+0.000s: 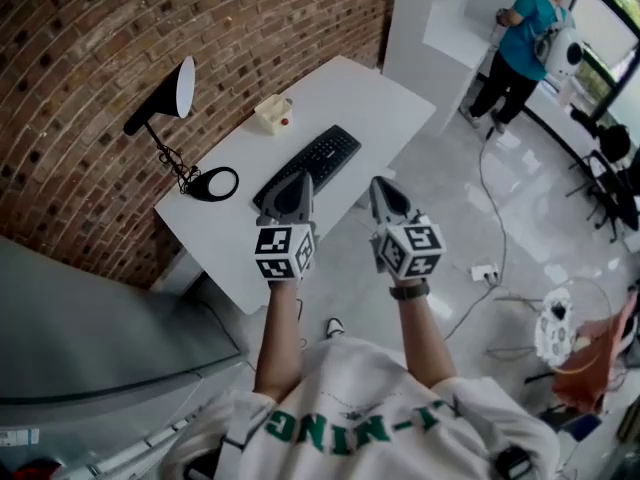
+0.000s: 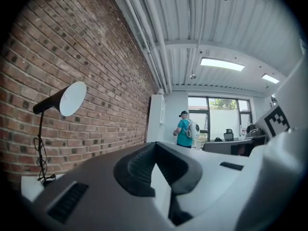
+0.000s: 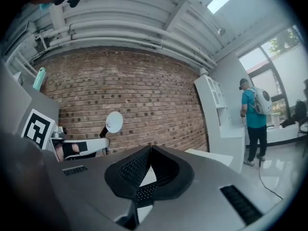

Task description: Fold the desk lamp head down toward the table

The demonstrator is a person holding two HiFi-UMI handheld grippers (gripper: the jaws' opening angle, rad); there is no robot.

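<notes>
Desk lamp [image 1: 160, 133], lamp head [image 1: 182, 88] raised, on the table [image 1: 350, 98] ahead and left of our left gripper [image 1: 290, 183] and right gripper [image 1: 385, 193], both clenched empty and well apart from it. We should open one, grip that head and tip it gently down, steadying the base [image 1: 215, 184]. Only the head view shows that base plainly; only the gripper views show the jaws met.

White table [image 1: 350, 93]; lamp [image 1: 214, 184], keyboard [image 1: 310, 163], box [image 1: 272, 114]

Our head camera looks steeply down on the tabletop [image 1: 340, 93] and brick wall [image 1: 80, 48] from a little way off. The cameras on our left hand-held gripper [image 1: 291, 177] and right hand-held gripper [image 1: 381, 181] look level along their jaws. Both share the desk lamp [image 2: 72, 98], that wall and a distant person [image 2: 184, 131].
</notes>
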